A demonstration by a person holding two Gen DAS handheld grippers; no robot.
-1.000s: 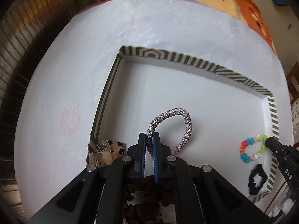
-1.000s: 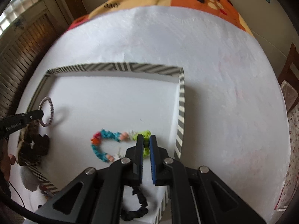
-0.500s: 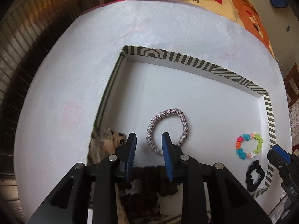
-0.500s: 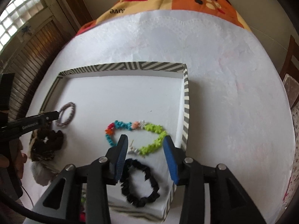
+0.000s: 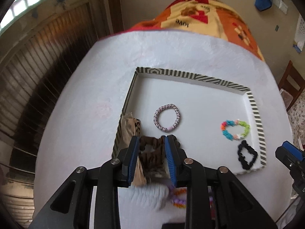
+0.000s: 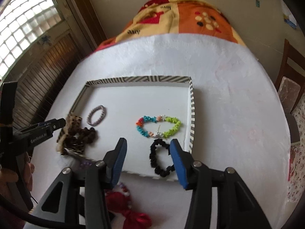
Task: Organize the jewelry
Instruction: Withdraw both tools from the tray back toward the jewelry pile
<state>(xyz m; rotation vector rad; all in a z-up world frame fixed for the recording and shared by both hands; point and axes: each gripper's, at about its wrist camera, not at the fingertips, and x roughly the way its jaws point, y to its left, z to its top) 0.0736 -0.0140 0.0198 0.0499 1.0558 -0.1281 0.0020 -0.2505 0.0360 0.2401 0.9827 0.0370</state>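
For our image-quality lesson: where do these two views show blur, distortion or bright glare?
Left wrist view: the fluffy white item near the bottom edge is smeared; the striped shallow tray bows from fisheye distortion. Right wrist view: the glass-block window is overexposed, the red fabric item soft.

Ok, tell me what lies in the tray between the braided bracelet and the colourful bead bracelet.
Nothing: that stretch of the tray floor between the braided bracelet and the colourful bead bracelet is bare white, as both wrist views show.

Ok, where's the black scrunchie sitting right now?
In the right wrist view the black scrunchie lies inside the striped tray, in its near right corner, just below the multicoloured bead bracelet.
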